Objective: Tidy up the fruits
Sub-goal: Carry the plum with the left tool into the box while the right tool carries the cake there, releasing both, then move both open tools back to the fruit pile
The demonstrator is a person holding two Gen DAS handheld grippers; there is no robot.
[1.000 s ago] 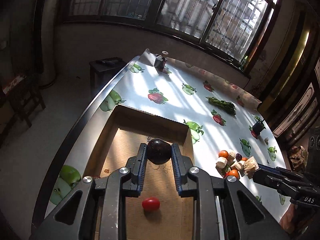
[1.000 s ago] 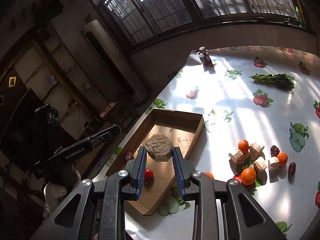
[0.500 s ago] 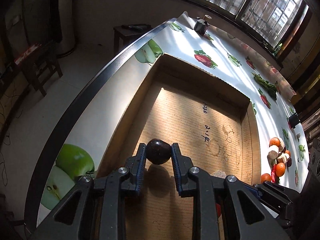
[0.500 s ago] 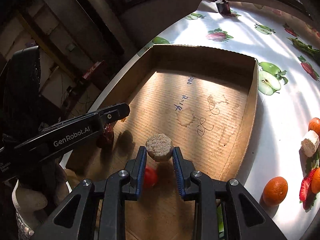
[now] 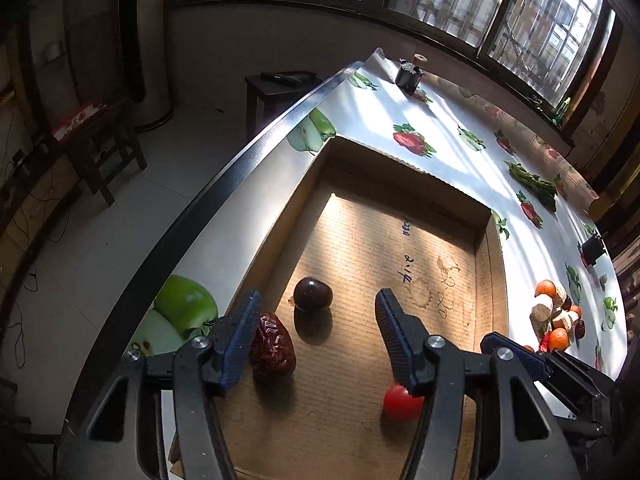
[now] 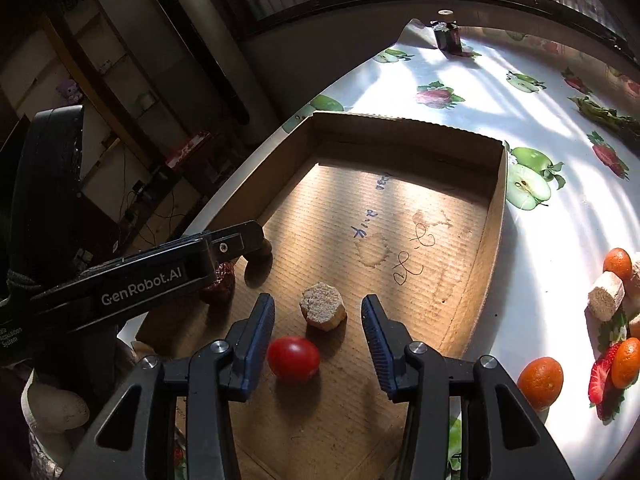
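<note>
In the left wrist view, the left gripper (image 5: 318,312) hangs over a shallow cardboard box (image 5: 490,280) on a table with a fruit-print tablecloth (image 5: 448,120). Its jaws are opening, the fingers spread, and a dark round plum (image 5: 312,294) lies free on the box floor between them, touching neither pad. A wrinkled red date (image 5: 273,346) lies just beside the left finger, and a cherry tomato (image 5: 400,402) shows partly behind the right finger. A pile of small oranges and beige chunks (image 5: 556,316) sits on the cloth outside the box, well apart. In the right wrist view, the right gripper (image 6: 318,320) also has its jaws opening, and a beige cut chunk (image 6: 322,306) rests on the box floor between the spread fingers, clear of both. The cherry tomato (image 6: 293,359) lies just beside the left finger, nearer the camera. The left gripper (image 6: 236,240) reaches in from the left, above the date (image 6: 220,280).
</note>
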